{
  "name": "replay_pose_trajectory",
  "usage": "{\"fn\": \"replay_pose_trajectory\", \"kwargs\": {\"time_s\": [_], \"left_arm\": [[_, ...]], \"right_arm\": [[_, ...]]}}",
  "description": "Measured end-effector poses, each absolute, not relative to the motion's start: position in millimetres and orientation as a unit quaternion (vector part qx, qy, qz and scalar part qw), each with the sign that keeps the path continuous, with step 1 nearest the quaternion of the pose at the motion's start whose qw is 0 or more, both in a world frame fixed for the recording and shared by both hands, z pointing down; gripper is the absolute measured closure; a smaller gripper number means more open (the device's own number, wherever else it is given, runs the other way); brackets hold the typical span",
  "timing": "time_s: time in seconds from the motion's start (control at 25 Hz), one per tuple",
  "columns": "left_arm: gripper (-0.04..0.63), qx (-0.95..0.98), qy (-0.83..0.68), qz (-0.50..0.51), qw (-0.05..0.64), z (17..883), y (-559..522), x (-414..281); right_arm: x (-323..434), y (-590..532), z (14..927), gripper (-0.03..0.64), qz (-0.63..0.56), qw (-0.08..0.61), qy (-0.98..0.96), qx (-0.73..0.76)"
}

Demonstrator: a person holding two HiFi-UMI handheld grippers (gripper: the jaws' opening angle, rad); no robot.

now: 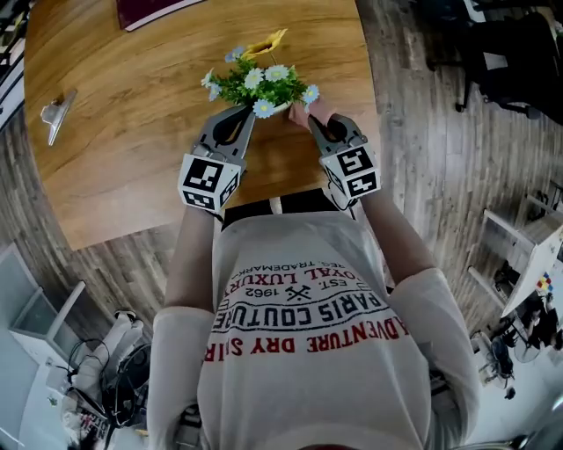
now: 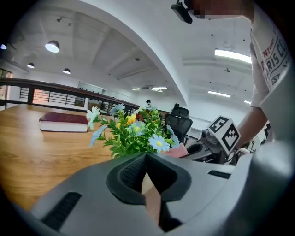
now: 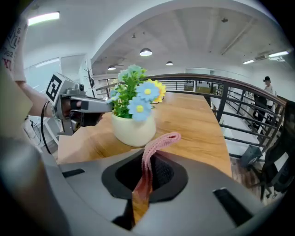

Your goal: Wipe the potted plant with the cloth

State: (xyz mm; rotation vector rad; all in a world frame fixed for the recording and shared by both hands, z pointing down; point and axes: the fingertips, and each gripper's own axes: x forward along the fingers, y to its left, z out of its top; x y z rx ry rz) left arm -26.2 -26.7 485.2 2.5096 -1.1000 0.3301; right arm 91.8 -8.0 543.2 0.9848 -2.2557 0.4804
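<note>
The potted plant [image 1: 261, 86] sits upper middle in the head view, near the tabletop's [image 1: 123, 149] close edge. The pink cloth [image 3: 156, 144] curls out just in front of its white pot, pinched tight in the fingers of the right gripper [image 1: 318, 125]. At the plant's left, the left gripper [image 1: 241, 112] has its fingers clenched together, with the tip right at the foliage. A dark red book [image 1: 149, 10] lies at the top edge.
</note>
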Motion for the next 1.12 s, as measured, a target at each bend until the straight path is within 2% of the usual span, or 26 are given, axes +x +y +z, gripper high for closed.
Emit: {"fn": "replay_pose_trajectory", "kwargs": {"time_s": [0.24, 0.64, 1.12], "left_arm": [[0.580, 0.872, -0.433, 0.107, 0.204, 489, -21, -20], [0.580, 0.819, -0.523, 0.084, 0.219, 488, -35, -38], [0.580, 0.798, -0.553, 0.102, 0.216, 487, -59, -49]], "right_arm": [[117, -63, 534, 0.581, 0.113, 0.345, -0.881, 0.305], [44, -114, 547, 0.580, -0.021, 0.388, -0.920, 0.044], [2, -112, 546, 0.581, -0.116, 0.376, -0.900, -0.188]]}}
